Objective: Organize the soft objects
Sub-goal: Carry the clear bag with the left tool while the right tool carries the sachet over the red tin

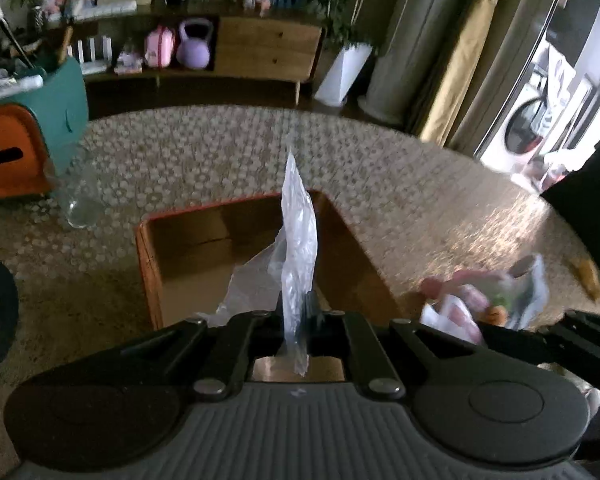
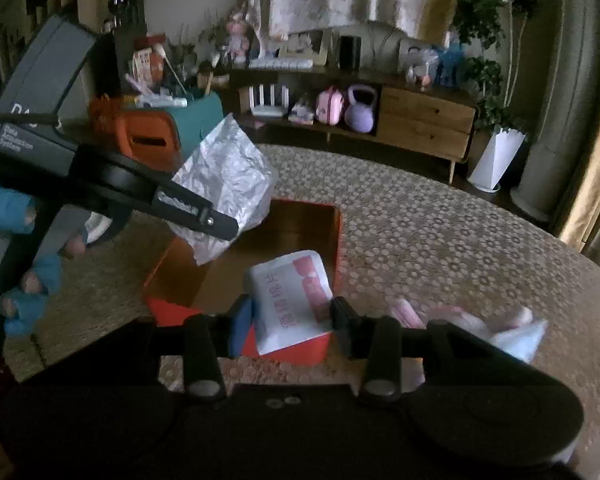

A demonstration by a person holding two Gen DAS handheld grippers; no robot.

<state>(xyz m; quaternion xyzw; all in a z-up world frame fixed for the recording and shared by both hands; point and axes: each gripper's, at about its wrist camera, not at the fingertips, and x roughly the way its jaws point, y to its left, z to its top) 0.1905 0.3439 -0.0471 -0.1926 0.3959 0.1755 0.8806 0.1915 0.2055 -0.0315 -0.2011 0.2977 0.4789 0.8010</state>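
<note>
My left gripper [image 1: 296, 308] is shut on a crinkled clear plastic bag [image 1: 298, 240], which stands edge-on above the open orange box [image 1: 145, 264]. In the right wrist view the same bag [image 2: 228, 184] hangs from the left gripper [image 2: 220, 224] over the box's far left corner. My right gripper [image 2: 292, 312] is shut on a white soft packet with pink print [image 2: 290, 296], held over the near edge of the orange box [image 2: 337, 240]. The box interior looks brown and bare. A loose pile of pink and white soft packets [image 1: 488, 304] [image 2: 480, 320] lies right of the box.
The box stands on a round table with a patterned cloth [image 2: 440, 240]. A clear glass jar [image 1: 80, 200] stands at the left, near a teal and orange bin [image 1: 28, 140]. A blue-gloved hand [image 2: 20, 280] holds the left gripper. A wooden sideboard [image 2: 424, 124] stands behind.
</note>
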